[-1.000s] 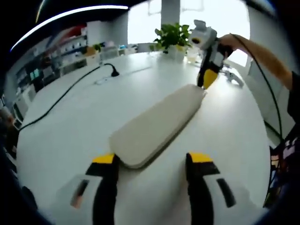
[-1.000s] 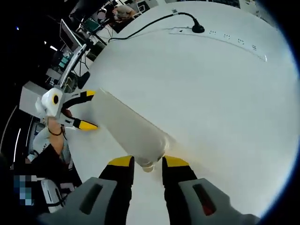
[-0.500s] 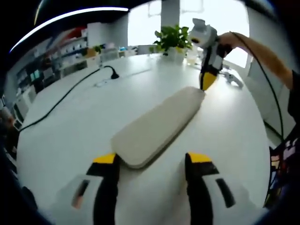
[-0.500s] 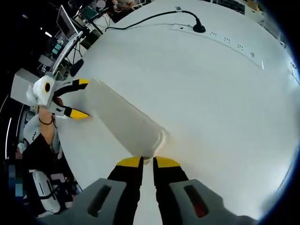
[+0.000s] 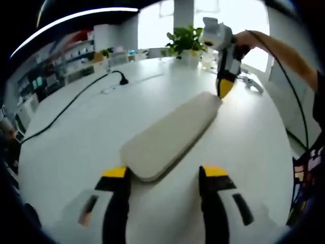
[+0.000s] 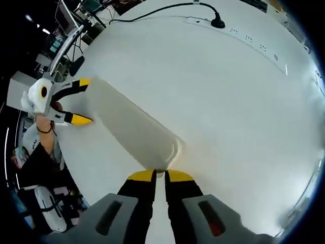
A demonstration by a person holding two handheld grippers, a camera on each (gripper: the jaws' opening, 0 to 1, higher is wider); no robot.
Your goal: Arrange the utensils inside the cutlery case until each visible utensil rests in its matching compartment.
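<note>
The long, rounded, cream-coloured closed cutlery case lies on the white tabletop, its near end between the spread, released fingers of the left gripper. At the far end the right gripper has its fingers pinched together on the case's small end tab. Judging by this, the step in hand is opening the case: next, the left gripper should steady the body while the right frees the closure.
</note>
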